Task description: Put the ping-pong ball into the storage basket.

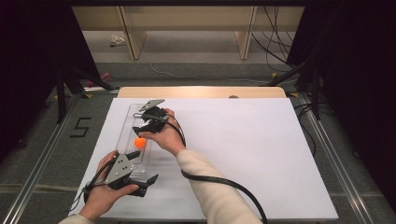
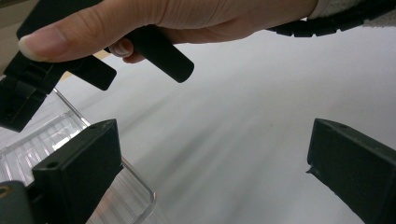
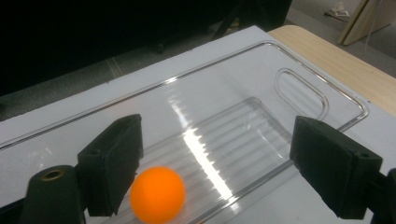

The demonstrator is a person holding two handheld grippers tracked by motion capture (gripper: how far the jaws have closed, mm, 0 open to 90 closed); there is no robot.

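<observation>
Right gripper view puts the orange ball (image 3: pixel 157 193) nearest you, sitting in the ribbed trough of the clear plastic tray (image 3: pixel 299 93), just beside the left jaw of your right tool (image 3: pixel 231 161). Those jaws stand spread wide with nothing pressed between them; the ball lies free on the ribs. Judge it as very light, hollow and hard-shelled, with a smooth matte skin: it will likely roll along the grooves at the slightest nudge and squirt out of a pinch that lands off-centre. Take it across its widest girth, pads square on opposite sides, and close gently, since a thin shell can dent.

High view shows your left tool (image 1: pixel 148 180) at the near left of the table (image 1: pixel 261 154), just off the tray's near end, jaws parted and empty above the white sheet. Farther off, the ball (image 1: pixel 140 142) rests about midway along the tray (image 1: pixel 122 135), under your right hand (image 1: pixel 164 135), with the right tool (image 1: pixel 145 122) beyond it.

Tray material looks thin, glossy and rigid, with rounded corners, a raised rim and a slot-shaped handle hole at its far end; it throws bright glare and probably slides easily on the smooth white surface, so steady it if you push. Beyond the white sheet, a pale wooden edge of the table shows.
</observation>
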